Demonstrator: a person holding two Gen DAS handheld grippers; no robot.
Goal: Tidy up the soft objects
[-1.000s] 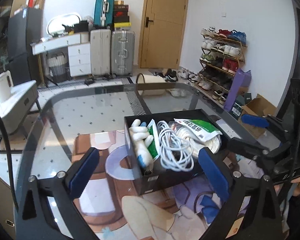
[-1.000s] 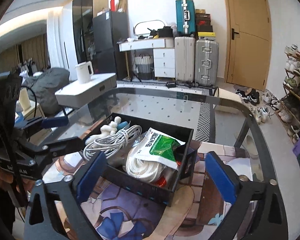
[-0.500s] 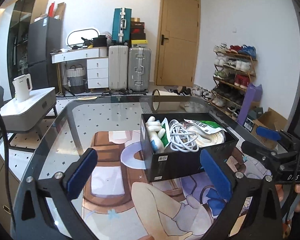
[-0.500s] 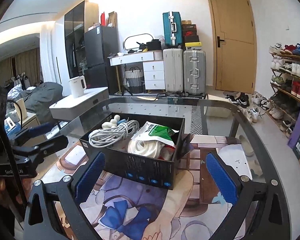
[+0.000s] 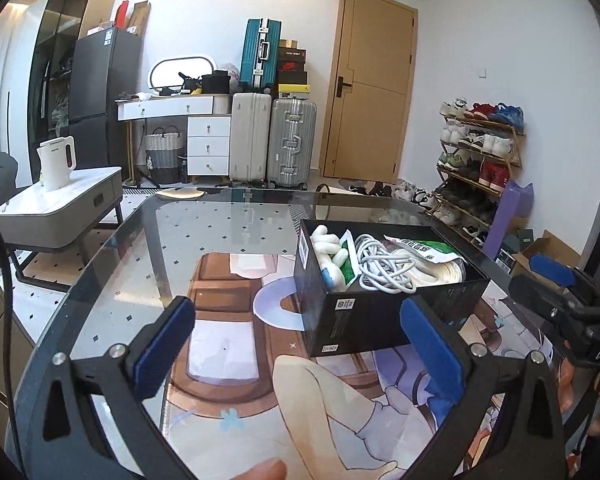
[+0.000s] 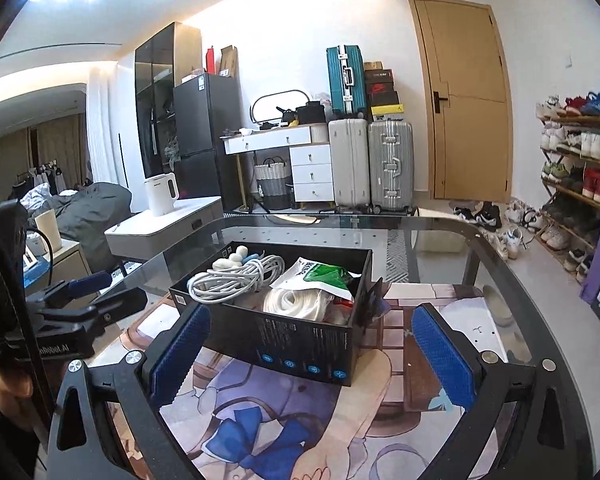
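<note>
A black box (image 5: 364, 320) (image 6: 300, 344) stands on the glass table. It holds a coiled white cable (image 5: 384, 268) (image 6: 236, 276), a white rope coil (image 6: 296, 304), a green and white packet (image 5: 424, 248) (image 6: 320, 276) and a white plush toy (image 5: 328, 248) (image 6: 230, 260). My left gripper (image 5: 296, 344) is open and empty, near the box's left front. My right gripper (image 6: 312, 356) is open and empty, in front of the box. Each gripper shows at the edge of the other's view: the right gripper (image 5: 556, 292), the left gripper (image 6: 88, 300).
The glass table (image 5: 172, 248) lies over a printed mat (image 6: 400, 412). A low white side table with a kettle (image 5: 56, 162) stands at the left. Suitcases (image 5: 272, 144), a drawer unit, a door and a shoe rack (image 5: 480, 160) stand behind.
Both grippers have pulled back from the box and dropped lower, so the views now look more level across the table. Both stay open and empty.
</note>
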